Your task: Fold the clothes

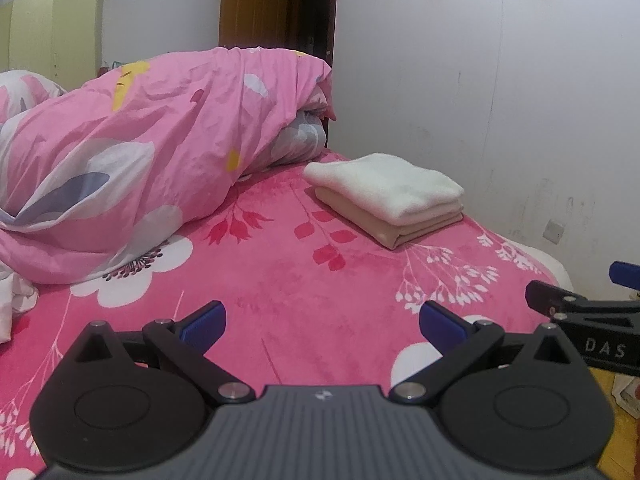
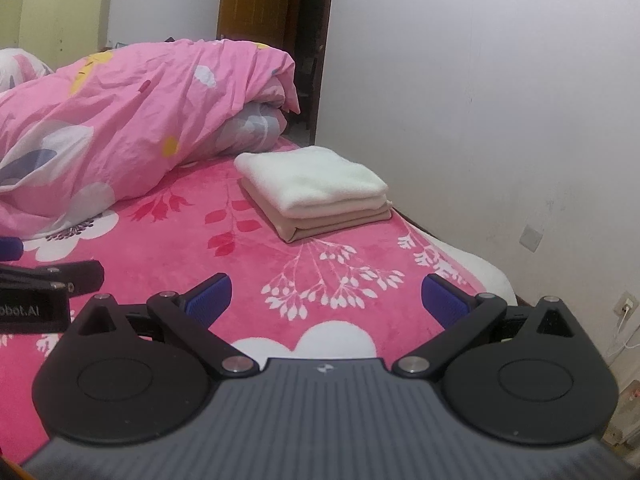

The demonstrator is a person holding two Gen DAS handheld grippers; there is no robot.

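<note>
A folded white cloth (image 1: 384,184) (image 2: 312,178) lies on top of a folded beige garment (image 1: 396,228) (image 2: 332,222), stacked at the far right of the pink floral bed (image 1: 280,272) (image 2: 180,248), close to the wall. My left gripper (image 1: 322,326) is open, hovering low over the bedspread, well short of the stack, with nothing between its blue pads. My right gripper (image 2: 326,300) is also open and empty, nearer the bed's right edge. Each gripper shows at the side of the other's view.
A rumpled pink floral duvet (image 1: 132,152) (image 2: 120,120) is heaped across the back left of the bed. A white wall (image 1: 500,100) runs along the right. A wooden door (image 1: 256,0) and pale wardrobe (image 1: 52,24) stand behind. White fabric (image 1: 12,300) lies at the left edge.
</note>
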